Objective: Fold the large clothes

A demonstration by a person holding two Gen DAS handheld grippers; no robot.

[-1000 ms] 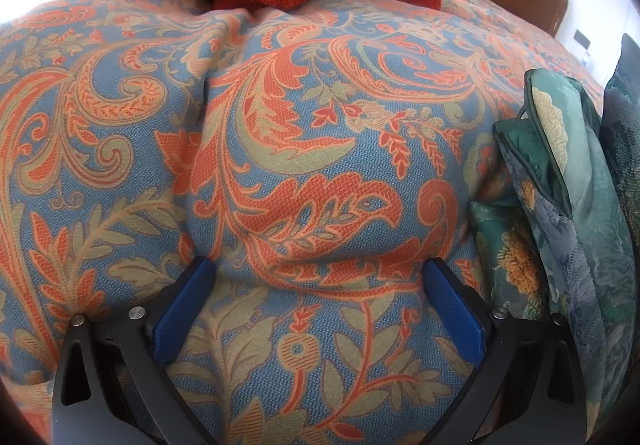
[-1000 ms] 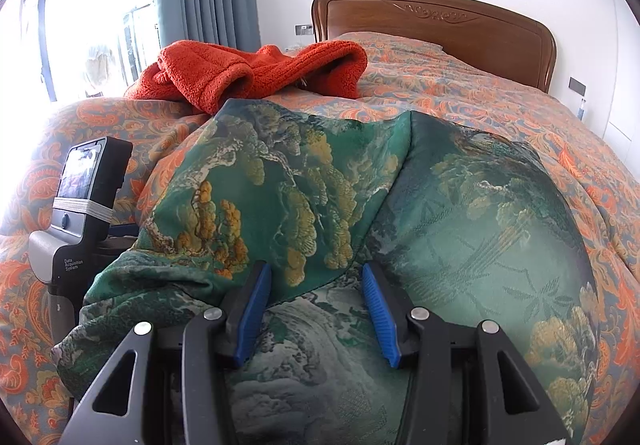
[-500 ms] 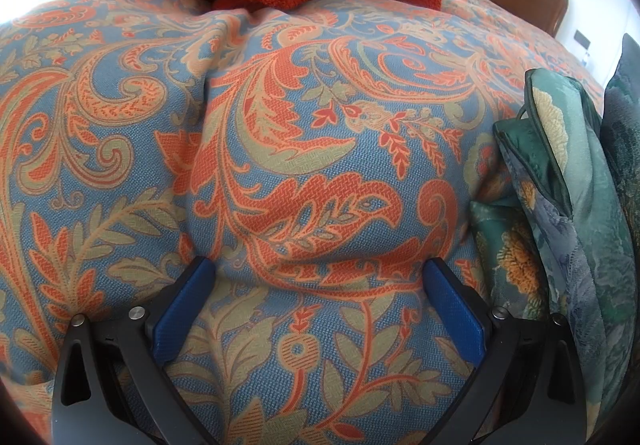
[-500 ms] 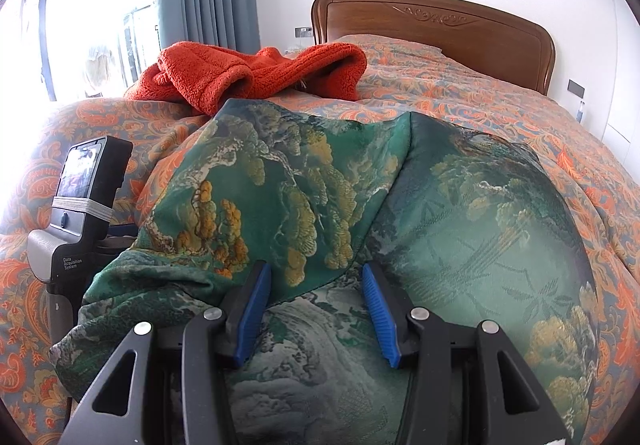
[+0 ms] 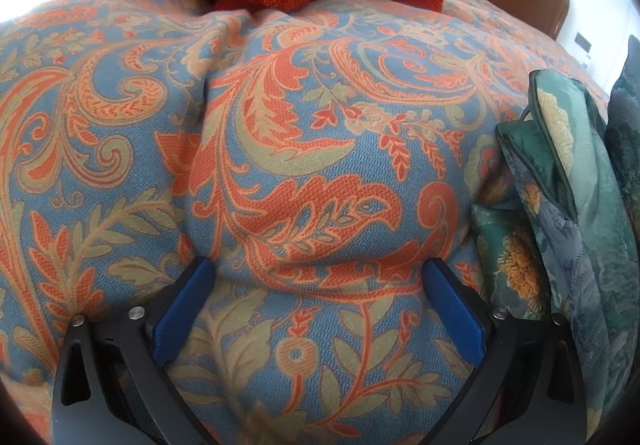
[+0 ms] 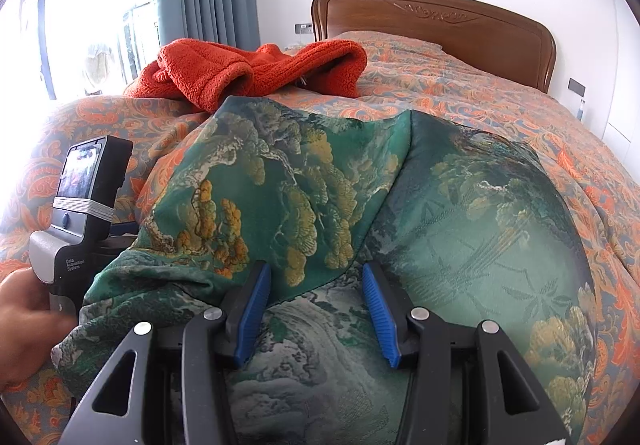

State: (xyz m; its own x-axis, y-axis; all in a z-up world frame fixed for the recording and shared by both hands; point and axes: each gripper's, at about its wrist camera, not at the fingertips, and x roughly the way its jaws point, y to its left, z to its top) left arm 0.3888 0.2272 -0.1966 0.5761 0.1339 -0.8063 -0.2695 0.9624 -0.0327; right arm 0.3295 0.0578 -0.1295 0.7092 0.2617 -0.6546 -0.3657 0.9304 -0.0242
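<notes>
Green garment [image 6: 320, 205] with tree-and-landscape print is lying folded on the bed [image 6: 520, 97], layers overlapping, near its foot edge. Right tongs [image 6: 316, 309] are hovering over it, open, gripping nothing. Left tongs [image 5: 316, 309] are sitting wide open on the patterned bedspread [image 5: 280, 125]. Orange fleece [image 6: 248, 73] is lying bunched beyond the garment, toward the headboard [image 6: 440, 25].

Sheeny green garment [image 6: 304, 197], fuzzy orange fleece [image 6: 248, 73], coarse-woven bedspread [image 5: 320, 149].
</notes>
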